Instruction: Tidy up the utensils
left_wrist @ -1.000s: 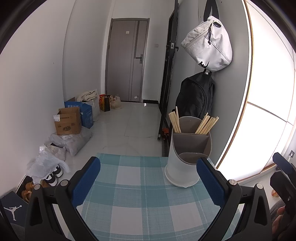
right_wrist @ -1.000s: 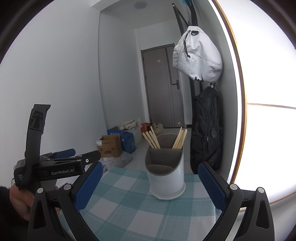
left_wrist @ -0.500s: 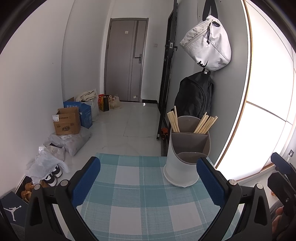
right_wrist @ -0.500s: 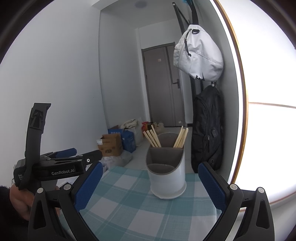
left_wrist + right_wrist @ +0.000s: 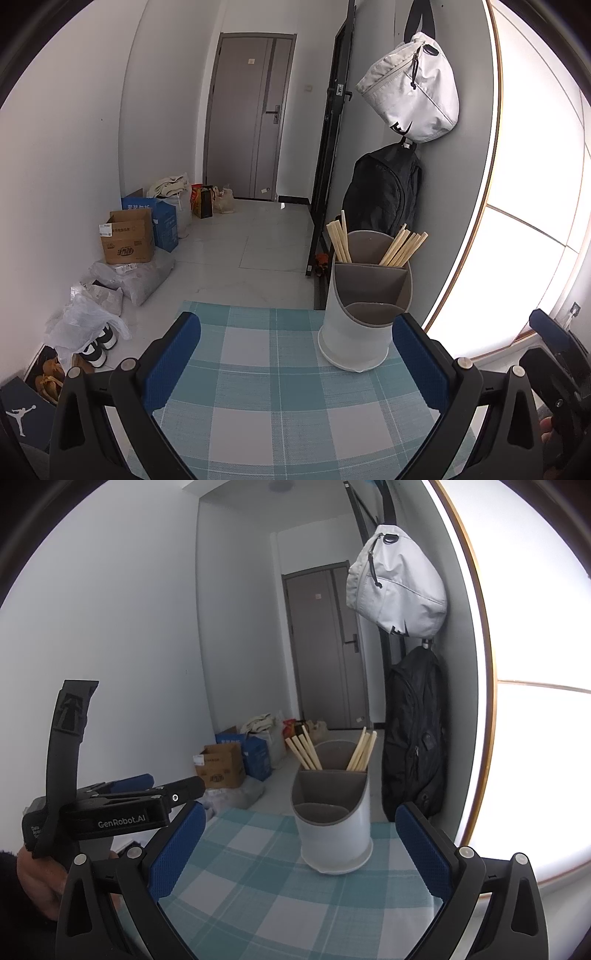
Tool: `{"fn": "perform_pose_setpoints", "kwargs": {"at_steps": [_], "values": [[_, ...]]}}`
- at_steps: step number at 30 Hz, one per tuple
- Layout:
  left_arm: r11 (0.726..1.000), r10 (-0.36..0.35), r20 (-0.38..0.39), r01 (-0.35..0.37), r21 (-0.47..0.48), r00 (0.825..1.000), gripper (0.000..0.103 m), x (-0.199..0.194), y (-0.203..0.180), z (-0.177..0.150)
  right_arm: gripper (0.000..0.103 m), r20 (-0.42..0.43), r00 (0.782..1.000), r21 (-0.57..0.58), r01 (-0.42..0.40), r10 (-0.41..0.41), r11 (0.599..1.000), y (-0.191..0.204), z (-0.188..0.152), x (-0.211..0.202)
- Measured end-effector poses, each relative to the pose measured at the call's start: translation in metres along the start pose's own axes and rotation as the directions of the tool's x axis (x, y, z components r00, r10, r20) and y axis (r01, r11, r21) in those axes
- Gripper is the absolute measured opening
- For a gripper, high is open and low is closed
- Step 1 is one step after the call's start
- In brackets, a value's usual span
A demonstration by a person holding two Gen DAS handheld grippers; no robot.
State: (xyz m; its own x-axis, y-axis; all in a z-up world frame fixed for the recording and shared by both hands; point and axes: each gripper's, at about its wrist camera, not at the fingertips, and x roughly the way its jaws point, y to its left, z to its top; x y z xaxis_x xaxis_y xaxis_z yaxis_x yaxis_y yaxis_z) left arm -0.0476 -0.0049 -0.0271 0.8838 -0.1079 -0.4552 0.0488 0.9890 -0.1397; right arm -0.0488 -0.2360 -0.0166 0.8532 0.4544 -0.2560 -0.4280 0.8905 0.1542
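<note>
barely shifted since before – both grippers, left gripper (image 5: pixel 297 363) and right gripper (image 5: pixel 299 843), spread wide, empty; holder (image 5: pixel 332 823) with chopsticks (image 5: pixel 304 747) just ahead – could tip if nudged

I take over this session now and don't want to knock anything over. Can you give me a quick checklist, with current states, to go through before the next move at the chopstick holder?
1. Left gripper open and empty: ok.
2. Right gripper open and empty: ok.
3. Utensil holder upright on the checked tablecloth: ok.
4. Chopsticks in the holder's two rear compartments, leaning outward: ok.
5. Front compartment's contents: cannot tell, its inside is hidden.
6. Loose utensils left to sort: none on the visible cloth; beyond it, cannot tell.
</note>
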Motion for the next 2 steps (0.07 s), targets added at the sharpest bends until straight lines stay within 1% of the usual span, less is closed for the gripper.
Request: {"fn": "perform_pose_setpoints", "kwargs": {"at_steps": [2], "values": [[1.0,-0.011,-0.007,0.011,0.004,1.0,0.101,0.0007,-0.0007,0.0015,0.103,0.001,1.0,0.006,0.005,-0.005,1.0,-0.0002,0.0006,0.0024]]}}
